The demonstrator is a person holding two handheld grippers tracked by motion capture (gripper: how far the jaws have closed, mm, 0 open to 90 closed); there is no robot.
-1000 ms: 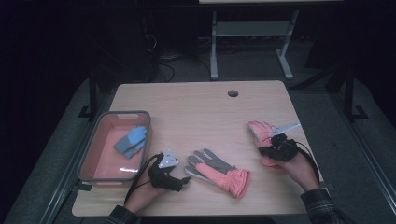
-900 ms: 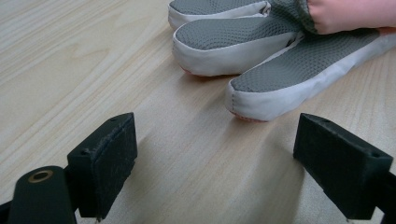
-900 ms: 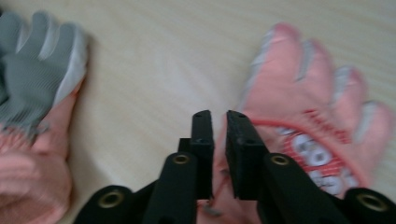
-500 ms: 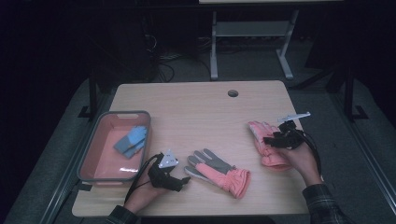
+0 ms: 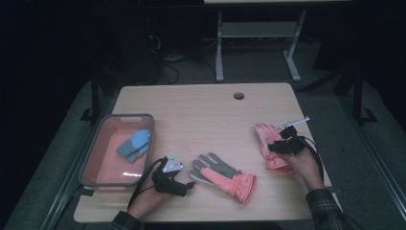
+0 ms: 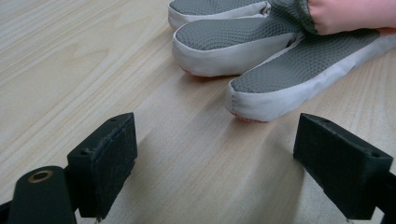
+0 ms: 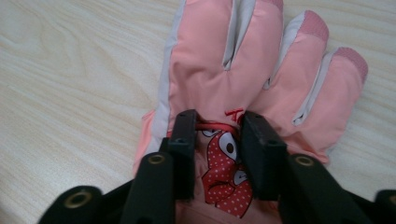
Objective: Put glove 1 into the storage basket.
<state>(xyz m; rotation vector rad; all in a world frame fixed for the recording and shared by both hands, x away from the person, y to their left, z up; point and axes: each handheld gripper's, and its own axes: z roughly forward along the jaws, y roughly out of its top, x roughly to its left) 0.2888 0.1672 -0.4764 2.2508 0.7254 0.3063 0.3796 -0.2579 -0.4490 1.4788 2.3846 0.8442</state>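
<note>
A pink glove (image 5: 267, 136) lies back up at the table's right, its fingers pointing away from me. My right gripper (image 5: 276, 145) is down on it. In the right gripper view the jaws have just been closing, and my right gripper (image 7: 218, 135) pinches the pink glove (image 7: 224, 60) at its red spotted cartoon patch. A second glove (image 5: 222, 175) with a grey palm and pink cuff lies near the front middle. My left gripper (image 5: 187, 186) rests just left of it. In the left gripper view my left gripper (image 6: 215, 163) stands wide open, short of the grey fingertips (image 6: 261, 56), holding nothing.
A pink tray (image 5: 95, 163) with a grey rim sits at the table's left and holds a blue glove (image 5: 135, 144). A cable hole (image 5: 239, 95) is near the far edge. A metal stand (image 5: 253, 43) rises behind the table on the dark floor.
My right gripper has shifted a little over the right-hand pink glove and settled on its back, jaws narrower than half a second ago. The left hand and the grey-palmed glove have stayed put.
</note>
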